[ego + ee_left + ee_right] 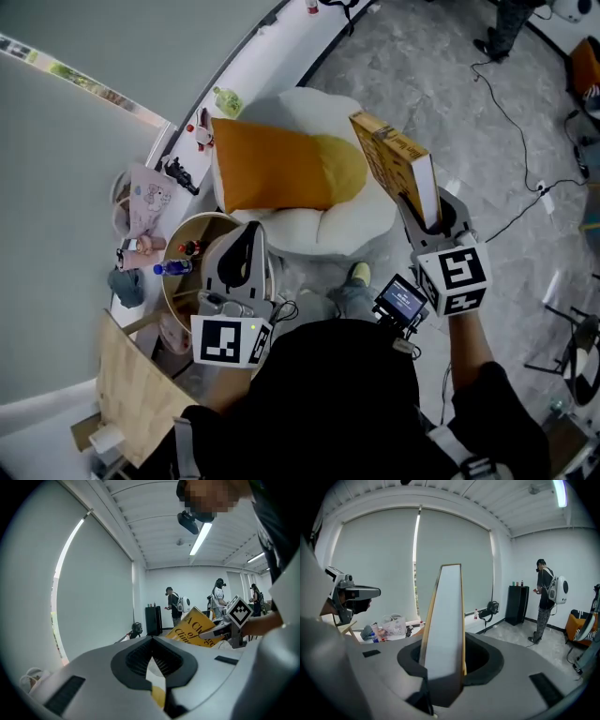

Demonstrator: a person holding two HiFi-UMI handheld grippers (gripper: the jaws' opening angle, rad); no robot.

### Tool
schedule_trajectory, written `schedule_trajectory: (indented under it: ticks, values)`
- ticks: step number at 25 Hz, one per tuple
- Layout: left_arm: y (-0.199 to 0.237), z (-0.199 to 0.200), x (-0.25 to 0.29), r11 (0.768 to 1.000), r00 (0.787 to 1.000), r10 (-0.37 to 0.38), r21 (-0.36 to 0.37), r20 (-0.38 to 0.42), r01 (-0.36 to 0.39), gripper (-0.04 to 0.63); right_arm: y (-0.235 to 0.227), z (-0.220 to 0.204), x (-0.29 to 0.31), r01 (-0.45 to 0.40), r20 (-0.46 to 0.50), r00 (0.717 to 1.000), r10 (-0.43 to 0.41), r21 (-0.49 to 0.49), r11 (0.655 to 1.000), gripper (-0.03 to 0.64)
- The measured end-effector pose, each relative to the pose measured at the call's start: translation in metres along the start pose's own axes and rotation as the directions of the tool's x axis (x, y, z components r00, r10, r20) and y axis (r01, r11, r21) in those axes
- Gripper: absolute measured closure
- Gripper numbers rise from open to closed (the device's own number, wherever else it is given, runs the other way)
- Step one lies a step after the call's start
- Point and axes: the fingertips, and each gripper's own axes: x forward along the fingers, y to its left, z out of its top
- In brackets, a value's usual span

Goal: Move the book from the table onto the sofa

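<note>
A yellow book (398, 169) stands on edge in my right gripper (427, 220), whose jaws are shut on its lower end. It hangs in the air just right of the white sofa (347, 225). On the sofa lie an orange cushion (272, 169) and a yellow one (342, 164). In the right gripper view the book (443, 620) shows its white page edge between the pads of the right gripper (445, 658). My left gripper (246, 246) is shut and holds nothing, in front of the sofa's left side. The left gripper (152, 639) view shows the book (192, 630) off to the right.
A round wooden table (173, 248) with a blue bottle (173, 267) stands under the left gripper. The window ledge carries a plastic bag (145, 202) and small items. Cardboard (131, 394) leans at lower left. Cables (511, 122) cross the floor. People stand by a black cabinet (518, 604).
</note>
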Motion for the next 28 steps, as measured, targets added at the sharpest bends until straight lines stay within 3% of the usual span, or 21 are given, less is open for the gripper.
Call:
schedule_trajectory:
  ticks: [10, 18, 28]
  values:
    - [0.001, -0.014, 0.028, 0.999, 0.999, -0.041, -0.004, -0.026, 0.041, 0.589, -0.009, -0.026, 0.030, -0.006, -0.082, 0.997, 0.009, 0.026, 1.000, 0.465]
    - [0.050, -0.036, 0.059, 0.999, 0.999, -0.025, -0.043, -0.046, 0.023, 0.589, -0.004, -0.040, 0.100, -0.014, -0.184, 0.983, 0.015, 0.006, 1.000, 0.465]
    - [0.120, -0.125, 0.096, 0.990, 0.986, 0.009, -0.140, -0.164, -0.032, 0.589, 0.006, -0.093, 0.218, -0.050, -0.328, 0.944, 0.042, -0.018, 0.999, 0.465]
